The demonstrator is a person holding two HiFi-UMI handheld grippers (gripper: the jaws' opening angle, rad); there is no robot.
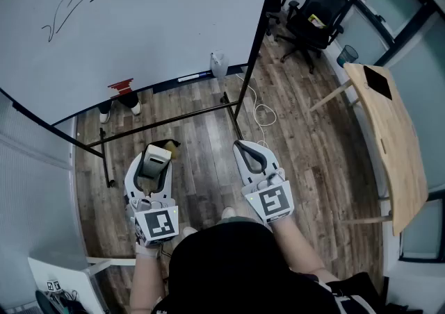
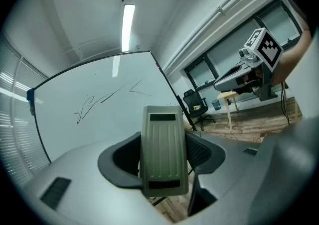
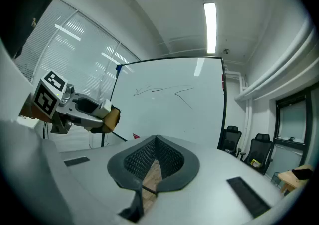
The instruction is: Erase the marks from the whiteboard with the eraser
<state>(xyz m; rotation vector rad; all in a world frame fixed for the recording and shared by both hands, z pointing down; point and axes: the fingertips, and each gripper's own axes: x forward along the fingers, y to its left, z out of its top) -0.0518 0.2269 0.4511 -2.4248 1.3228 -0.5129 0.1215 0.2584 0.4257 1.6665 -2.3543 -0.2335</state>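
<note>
Two grippers: a person is holding one in each hand, both hanging low over the wood floor (image 1: 306, 167), short of the board's frame (image 1: 174, 117).
Left gripper (image 1: 153, 160): is pinching the eraser (image 2: 164, 149) across its width between its jaws.
Right gripper (image 1: 245, 147): is carrying nothing, its jaws pressing together.
Eraser: is riding in the left gripper, its long axis running along the jaws and pointing toward the whiteboard (image 1: 160, 35), well apart from its face.
Whiteboard: is standing ahead, its face turning toward the person.
Marks (image 1: 62, 10): thin dark strokes are sitting in the upper middle of the board, well apart from its bottom edge.
Key relation: the marks are lying ahead of and above the eraser, and the left gripper is standing nearer to them than the right.
Next move, as judged: is calling for lifting the left gripper forward and up until the eraser's flat side is meeting the strokes.
</note>
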